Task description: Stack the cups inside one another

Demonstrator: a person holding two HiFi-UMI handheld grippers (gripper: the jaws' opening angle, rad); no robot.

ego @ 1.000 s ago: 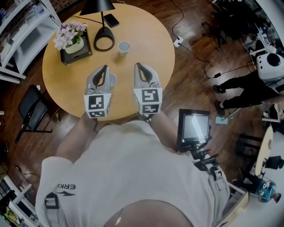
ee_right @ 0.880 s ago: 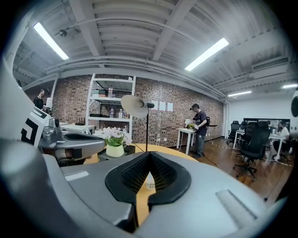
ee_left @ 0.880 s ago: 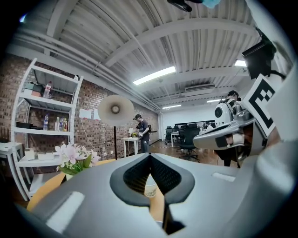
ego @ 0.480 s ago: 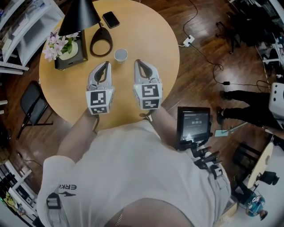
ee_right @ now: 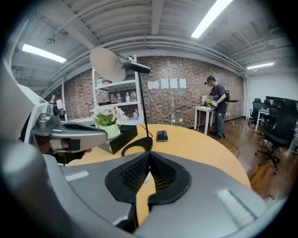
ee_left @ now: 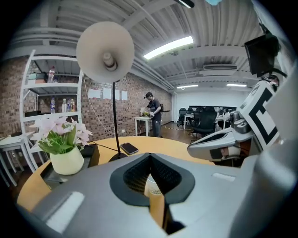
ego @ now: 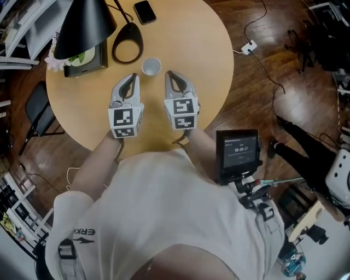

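White paper cup (ego: 151, 66) stands upright on the round wooden table (ego: 210, 65), towards the far side, open mouth up, nothing in it that shows. It sits just ahead of both grippers, in the gap between their tips, touching neither.

Second cup (ee_left: 152, 186), pale with a brown band, shows only in the left gripper view, through the slot behind that gripper's tips; cannot tell its exact spot on the table.

Left gripper (ego: 133, 77) is over the table middle, pointing at the far edge, jaws closed tip to tip, holding nothing. Right gripper (ego: 171, 75) is parallel just beside it, near but apart, jaws also fully together and empty. In its own view the right gripper (ee_right: 149, 155) has the white cup (ee_right: 145, 177) peeking through the slot.

Black lamp base ring (ego: 127, 49) lies just beyond-left of the cup, apart from it. Black lamp shade (ego: 85, 27) hangs over the far-left edge, covering most of the black planter box (ego: 82, 59). Pink flowers in a pale pot (ee_left: 63, 151) sit in that box. Dark phone (ego: 145, 11) lies flat by the far edge.

Person in white shirt (ego: 158, 213) stands at the near edge; a small screen (ego: 238, 155) is at their right side. Black chair (ego: 35, 115) is on the floor left of the table.
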